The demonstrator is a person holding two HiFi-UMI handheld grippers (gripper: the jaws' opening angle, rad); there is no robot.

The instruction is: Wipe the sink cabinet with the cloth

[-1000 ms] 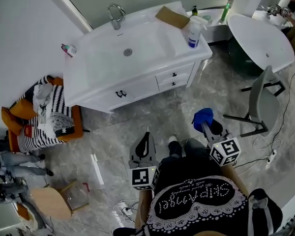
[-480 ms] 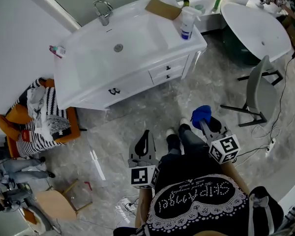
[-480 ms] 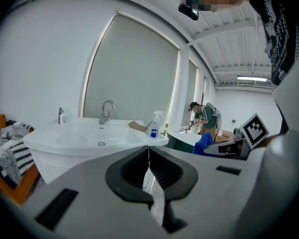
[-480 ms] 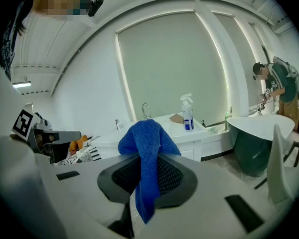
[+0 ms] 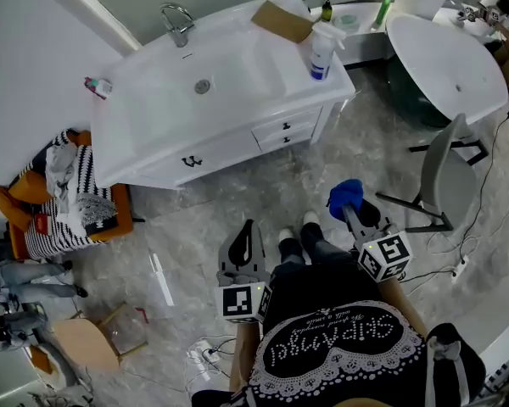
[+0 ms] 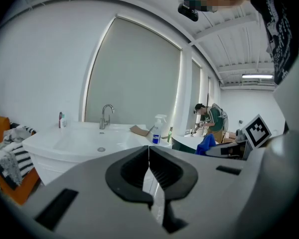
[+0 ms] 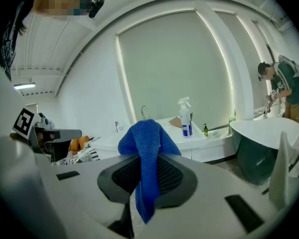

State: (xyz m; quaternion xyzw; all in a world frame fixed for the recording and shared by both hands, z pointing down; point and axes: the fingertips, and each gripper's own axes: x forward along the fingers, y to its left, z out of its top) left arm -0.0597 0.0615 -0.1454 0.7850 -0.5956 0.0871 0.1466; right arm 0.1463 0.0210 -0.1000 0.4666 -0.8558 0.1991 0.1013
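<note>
A spray bottle (image 5: pixel 321 53) and a flat piece of cardboard (image 5: pixel 282 21) sit at the right end of the sink cabinet (image 5: pixel 229 147), whose white surface carries a faucet (image 5: pixel 176 19) behind the basin. An orange seat (image 5: pixel 123 214) piled with striped fabric stands to the cabinet's left; a grey chair (image 5: pixel 439 172) and a white bathtub (image 5: pixel 445 62) stand to its right. Grey marble floor (image 5: pixel 229 214) lies between the cabinet front and both claws. The left claw (image 6: pixel 149 153) is pressed together with nothing in it. The right claw (image 5: pixel 352 214) is clamped on the blue cloth (image 7: pixel 148 138), which bunches above its jaws and hangs below, well apart from the cabinet.
</note>
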